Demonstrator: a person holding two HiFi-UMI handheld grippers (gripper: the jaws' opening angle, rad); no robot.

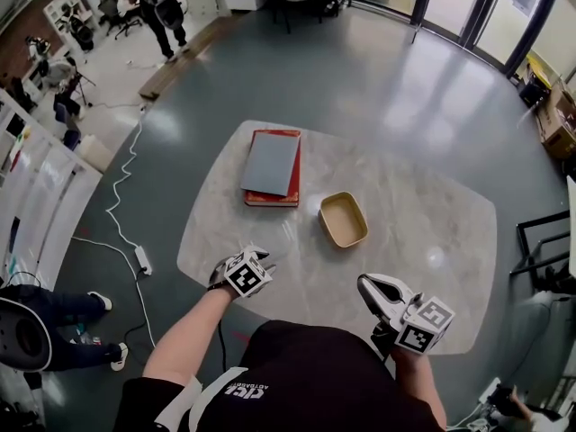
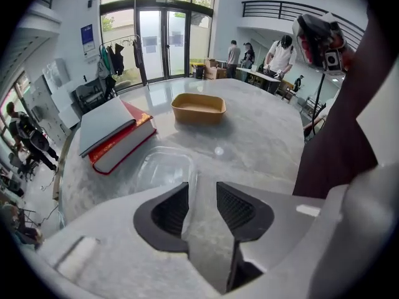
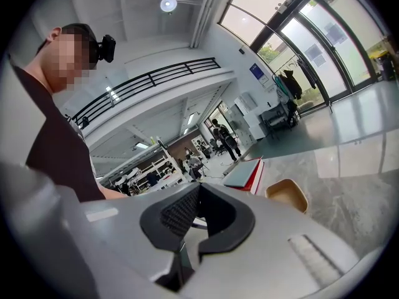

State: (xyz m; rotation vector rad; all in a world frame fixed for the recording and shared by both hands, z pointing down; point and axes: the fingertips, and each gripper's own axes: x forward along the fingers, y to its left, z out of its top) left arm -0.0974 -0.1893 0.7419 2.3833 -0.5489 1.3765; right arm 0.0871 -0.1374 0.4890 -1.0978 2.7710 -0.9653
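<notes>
Left tongs (image 1: 266,260) low over the near edge of the marble tabletop (image 1: 423,232). In the left gripper view the left tongs (image 2: 202,189) stand at a narrow gap, not clamped. The right rim of a clear plastic tray (image 2: 159,167) runs in between them, close to the left pad. The tray lies flat on the tabletop, just ahead of the tongs.

Right tongs (image 1: 364,283) are further right along the near edge, raised and angled toward the middle of the tabletop. In the right gripper view the right tongs (image 3: 196,189) have their tips together with nothing between them.

Past the tray, mid-tabletop: a tan container (image 1: 344,220), open and upright, also seen in the gripper views (image 2: 198,108) (image 3: 288,195). It is apart from the tray.

To its left is a red book (image 1: 293,183) with a grey book (image 1: 270,162) lying flat on top. The stack is near the container but not touching it.

On the grey floor left of the tabletop, a white cable (image 1: 126,214) runs to a power strip. Further back there are glass doors (image 2: 162,42), and a standing person (image 1: 162,7) at the far end of the room.
</notes>
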